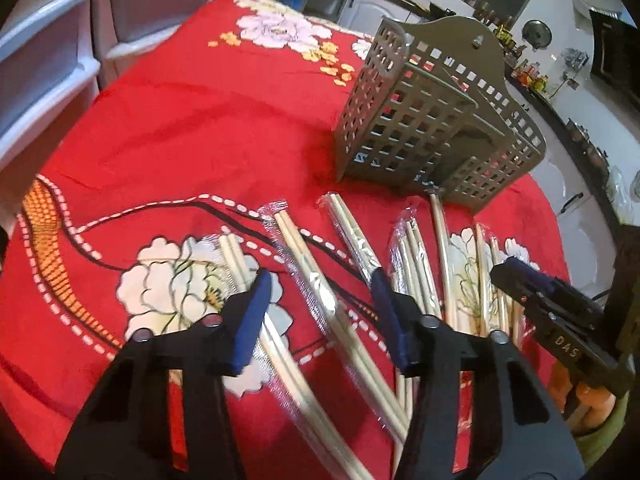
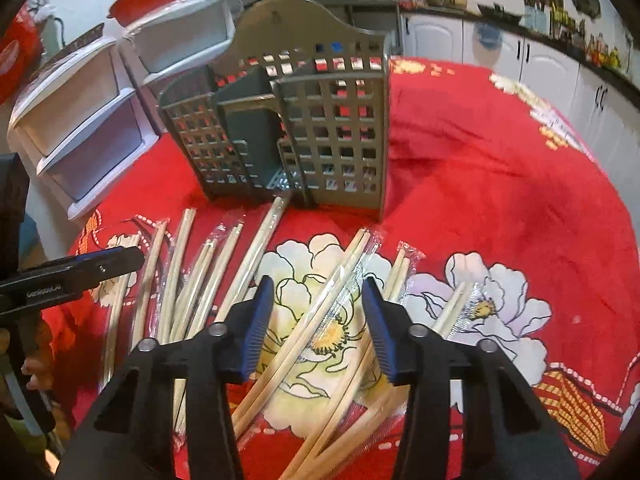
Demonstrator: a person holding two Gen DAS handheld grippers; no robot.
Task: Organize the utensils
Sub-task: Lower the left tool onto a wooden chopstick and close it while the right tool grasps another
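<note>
Several pairs of wooden chopsticks in clear wrappers lie spread on the red flowered tablecloth, in front of a grey perforated utensil holder that stands upright and looks empty. My left gripper is open and empty, hovering just above one wrapped pair. My right gripper is open and empty above another wrapped pair. The holder stands just beyond the chopsticks in the right wrist view. Each gripper shows in the other's view: the right one, the left one.
White plastic drawer units stand at the table's left edge, also in the right wrist view. Kitchen counters with jars run behind the table. Bare cloth lies to the right of the holder.
</note>
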